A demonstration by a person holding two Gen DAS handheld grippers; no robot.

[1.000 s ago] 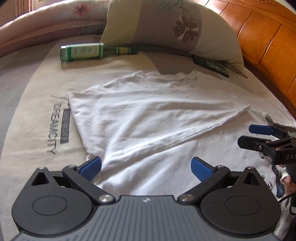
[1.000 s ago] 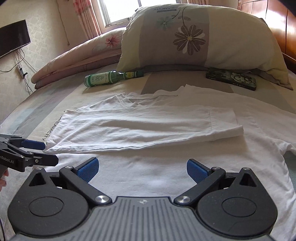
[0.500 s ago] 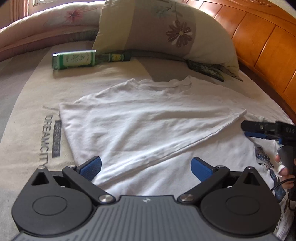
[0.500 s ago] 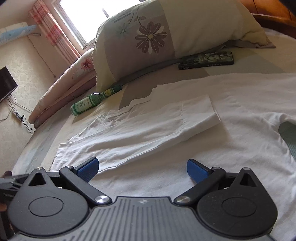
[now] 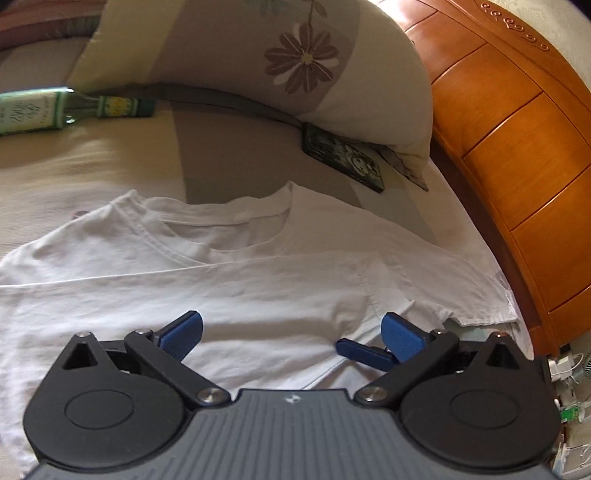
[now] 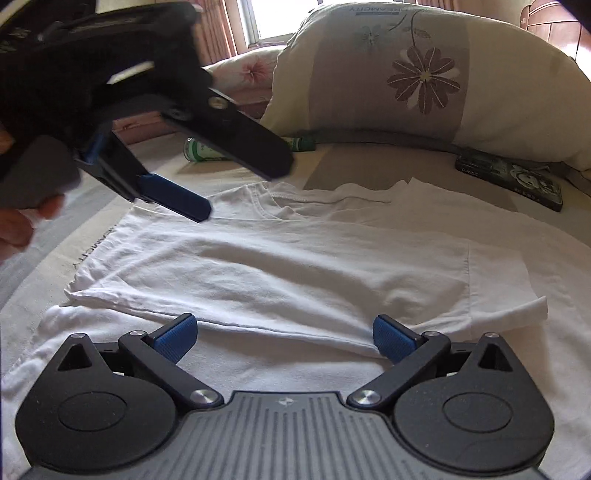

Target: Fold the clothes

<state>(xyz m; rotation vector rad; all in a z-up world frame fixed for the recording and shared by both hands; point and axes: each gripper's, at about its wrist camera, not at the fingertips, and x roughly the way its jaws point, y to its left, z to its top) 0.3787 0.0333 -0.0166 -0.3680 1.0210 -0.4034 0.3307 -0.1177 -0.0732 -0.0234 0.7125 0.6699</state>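
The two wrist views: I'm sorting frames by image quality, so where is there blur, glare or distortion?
Left wrist view: fisheye bends the wooden headboard; the green bottle is motion-smeared. Right wrist view: the left gripper looms large, dark and soft at upper left; the window is blown out; the white T-shirt is sharp.

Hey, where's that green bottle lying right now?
The green bottle lies on its side on the bed at the left wrist view's far left, left of the flowered pillow and beyond the white T-shirt.
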